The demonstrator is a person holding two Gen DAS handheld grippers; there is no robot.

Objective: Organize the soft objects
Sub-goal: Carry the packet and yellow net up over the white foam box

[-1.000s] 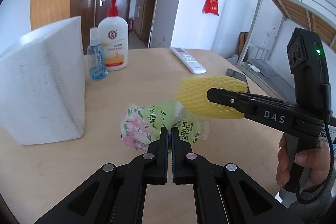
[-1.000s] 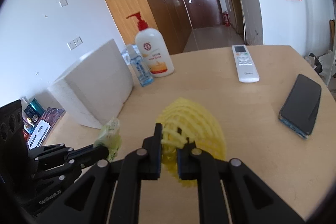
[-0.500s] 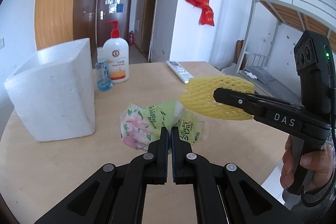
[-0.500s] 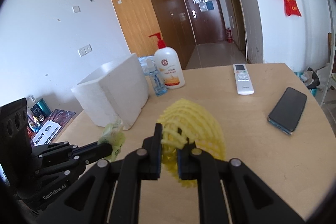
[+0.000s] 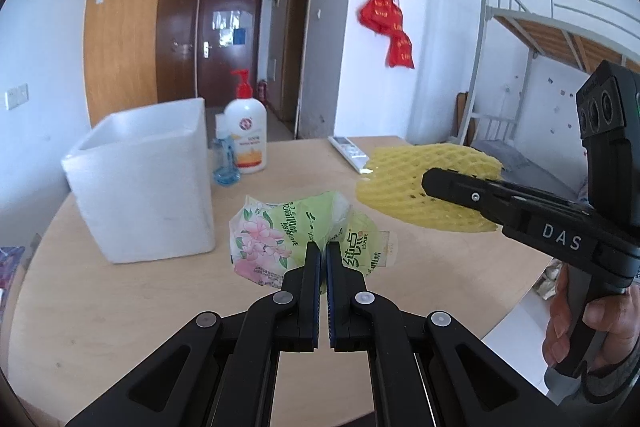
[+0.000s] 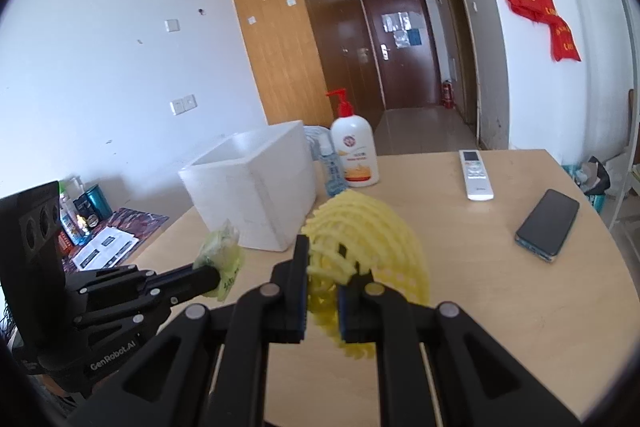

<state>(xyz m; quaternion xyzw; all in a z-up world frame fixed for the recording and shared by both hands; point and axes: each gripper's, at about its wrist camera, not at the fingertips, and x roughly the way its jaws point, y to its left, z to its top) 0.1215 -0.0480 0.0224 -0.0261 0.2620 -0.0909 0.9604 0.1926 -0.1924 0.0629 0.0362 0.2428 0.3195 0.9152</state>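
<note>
Black fingers of the left gripper [image 5: 323,255] are pressing almost together, pinching the near edge of a crumpled green tissue packet [image 5: 296,237] printed with pink flowers, its long axis running left to right above the wooden table [image 5: 120,307]. Beside it, the right gripper [image 6: 323,267] is clamping its jaws, narrowly parted, on a yellow foam fruit net [image 6: 368,247], which is bulging forward and upward from the fingers, clear of the tabletop. Farther back, a white foam box [image 5: 148,179] is standing open-topped on the table's left side, with a small blue bottle [image 5: 226,163] and a red-pump lotion bottle [image 5: 246,135] just behind it. A white remote [image 6: 475,175] and a dark phone [image 6: 548,225] are lying to the right.
</note>
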